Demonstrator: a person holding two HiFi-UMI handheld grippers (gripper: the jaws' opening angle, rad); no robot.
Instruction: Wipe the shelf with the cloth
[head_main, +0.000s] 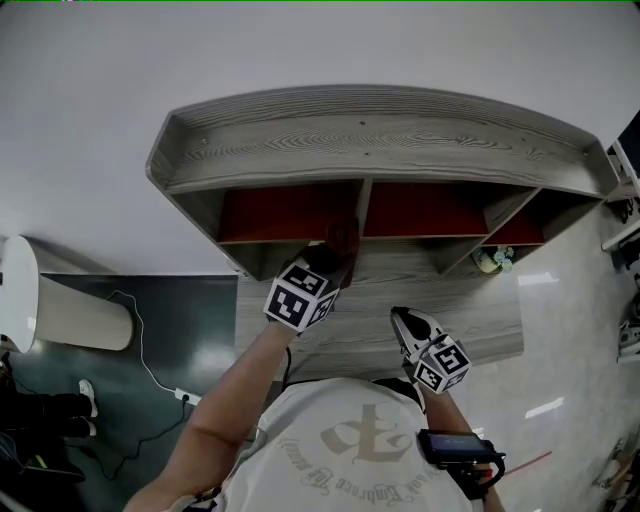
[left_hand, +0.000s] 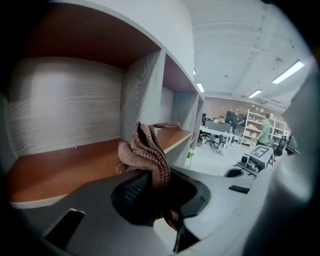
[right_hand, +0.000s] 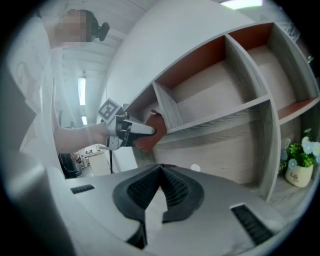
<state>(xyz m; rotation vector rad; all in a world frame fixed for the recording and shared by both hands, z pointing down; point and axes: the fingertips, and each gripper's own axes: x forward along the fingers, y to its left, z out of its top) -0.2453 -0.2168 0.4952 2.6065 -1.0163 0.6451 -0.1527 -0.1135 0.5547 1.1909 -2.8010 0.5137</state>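
Shelf: grey wood-grain shelf unit (head_main: 380, 130) with a curved top and smooth red-brown inner boards.
Cloth: brown ribbed knit cloth (left_hand: 147, 152), bunched in folds at the left compartment's front edge, beside the divider.
Left claw (left_hand: 150, 192): clamped on the cloth.
Right claw (right_hand: 160, 186): ridged dark pads together, holding nothing.

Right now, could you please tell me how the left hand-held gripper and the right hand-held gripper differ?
The left hand-held gripper is clamped on the brown cloth; the right hand-held gripper has its jaws together with nothing between them. The left one reaches to the shelf, beside the divider of its left compartment; the right one is off it, nearer the person. Both are shut and point toward the shelf.
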